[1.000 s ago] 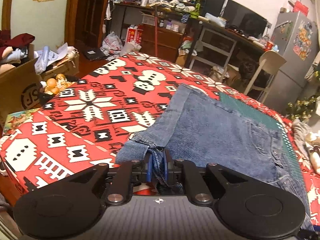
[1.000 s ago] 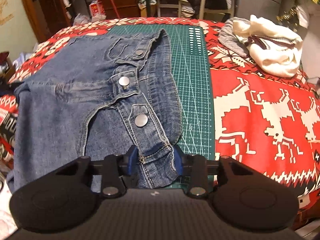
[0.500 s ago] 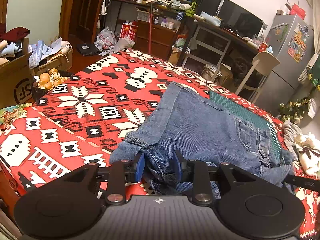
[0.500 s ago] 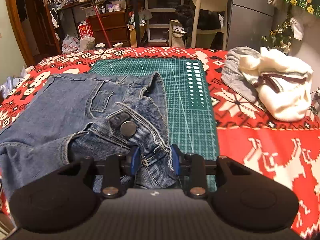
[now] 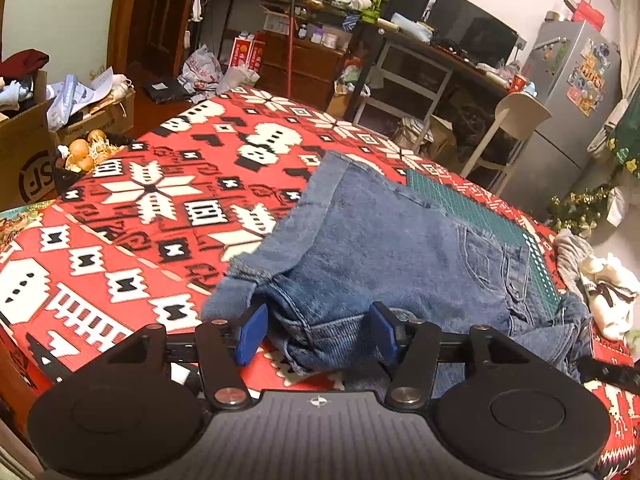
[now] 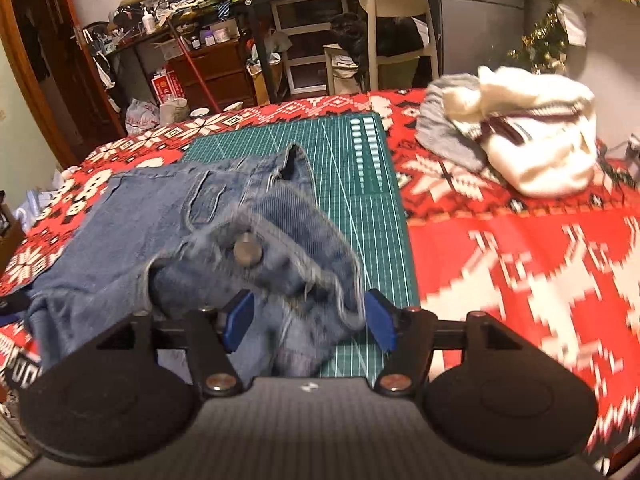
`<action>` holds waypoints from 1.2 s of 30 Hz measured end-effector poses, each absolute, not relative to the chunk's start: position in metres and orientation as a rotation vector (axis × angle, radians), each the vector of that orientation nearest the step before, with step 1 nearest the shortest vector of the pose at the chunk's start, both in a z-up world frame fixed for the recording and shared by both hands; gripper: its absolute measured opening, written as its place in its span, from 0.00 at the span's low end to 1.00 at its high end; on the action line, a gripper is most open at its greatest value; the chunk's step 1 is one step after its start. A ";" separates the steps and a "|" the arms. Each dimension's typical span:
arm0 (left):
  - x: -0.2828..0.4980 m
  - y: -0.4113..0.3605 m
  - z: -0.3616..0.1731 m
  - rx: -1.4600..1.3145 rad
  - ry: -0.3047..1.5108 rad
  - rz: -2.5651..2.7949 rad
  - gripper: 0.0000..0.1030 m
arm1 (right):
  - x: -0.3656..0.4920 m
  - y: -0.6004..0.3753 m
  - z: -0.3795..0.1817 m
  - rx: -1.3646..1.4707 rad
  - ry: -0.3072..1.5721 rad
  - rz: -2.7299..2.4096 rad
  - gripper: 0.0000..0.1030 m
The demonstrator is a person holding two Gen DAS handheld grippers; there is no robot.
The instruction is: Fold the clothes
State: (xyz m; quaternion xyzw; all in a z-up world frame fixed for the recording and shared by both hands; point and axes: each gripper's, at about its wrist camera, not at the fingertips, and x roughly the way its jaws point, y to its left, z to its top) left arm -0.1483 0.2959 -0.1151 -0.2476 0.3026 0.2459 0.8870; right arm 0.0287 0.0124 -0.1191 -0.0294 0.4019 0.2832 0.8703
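Denim shorts (image 5: 400, 248) lie in the middle of both frames, partly on the green cutting mat (image 6: 352, 168) and partly on the red patterned tabletop (image 5: 140, 200), with the near edge bunched up. The left gripper (image 5: 316, 332) and the right gripper (image 6: 306, 320) both have their jaws spread wide, so they grasp nothing; the crumpled cloth sits loose between them, probably so the fold can rest. A white garment (image 6: 536, 140) waits at the upper right.

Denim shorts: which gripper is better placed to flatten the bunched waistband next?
Right, probably. The right gripper sits open over the crumpled waistband and its button, while the left gripper is open at the hem end of the denim shorts.
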 end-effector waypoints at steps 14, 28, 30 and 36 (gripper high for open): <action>-0.149 0.289 -0.113 -0.507 0.630 0.503 0.56 | -0.033 0.023 -0.145 -0.151 0.949 0.729 0.58; -0.152 0.290 -0.117 -0.526 0.651 0.491 0.57 | -0.030 0.028 -0.138 -0.143 0.902 0.703 0.12; -0.153 0.291 -0.117 -0.532 0.655 0.486 0.57 | -0.022 0.029 -0.136 -0.124 0.901 0.698 0.12; -0.158 0.294 -0.119 -0.540 0.665 0.483 0.57 | 0.007 0.040 -0.131 -0.096 0.870 0.661 0.11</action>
